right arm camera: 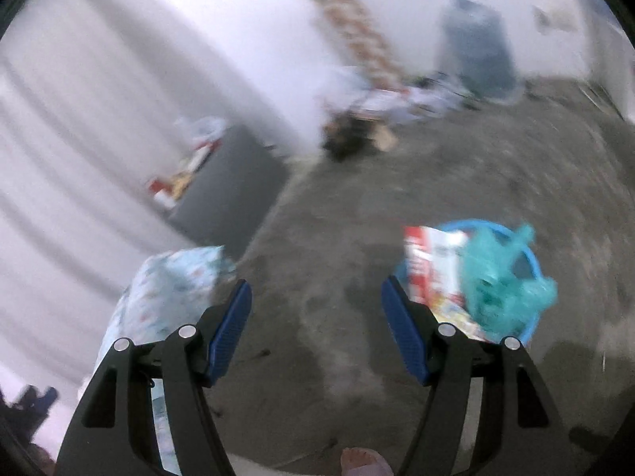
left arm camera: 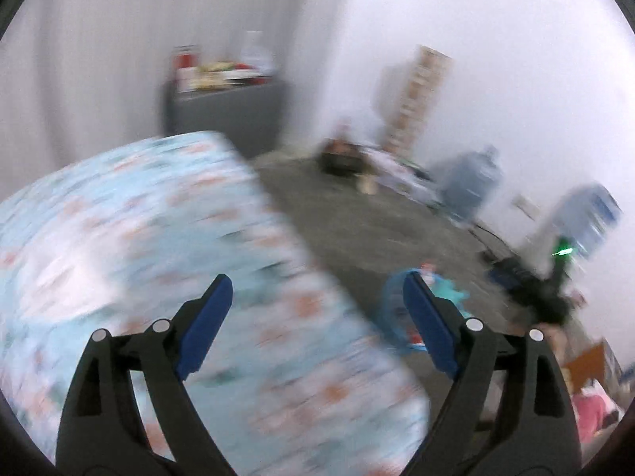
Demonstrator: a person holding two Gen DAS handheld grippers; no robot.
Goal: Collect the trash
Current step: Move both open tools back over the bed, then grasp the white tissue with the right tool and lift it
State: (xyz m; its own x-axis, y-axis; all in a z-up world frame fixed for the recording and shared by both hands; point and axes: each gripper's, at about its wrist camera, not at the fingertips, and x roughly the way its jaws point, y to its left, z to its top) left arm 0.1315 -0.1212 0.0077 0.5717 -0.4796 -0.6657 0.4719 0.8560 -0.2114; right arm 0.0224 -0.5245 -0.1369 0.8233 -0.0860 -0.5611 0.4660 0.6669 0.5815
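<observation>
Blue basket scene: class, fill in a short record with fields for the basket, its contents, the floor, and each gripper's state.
basket: blue basket standing on the floor
contents: red-and-white package, teal plastic bag
floor: grey concrete floor
nearby: patterned light-blue cloth, blurred
left gripper: open, holding nothing
right gripper: open, holding nothing
image quality: motion blur in both views

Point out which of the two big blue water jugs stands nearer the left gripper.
The right-hand water jug, by the green light; the other jug stands farther back along the wall.
</observation>
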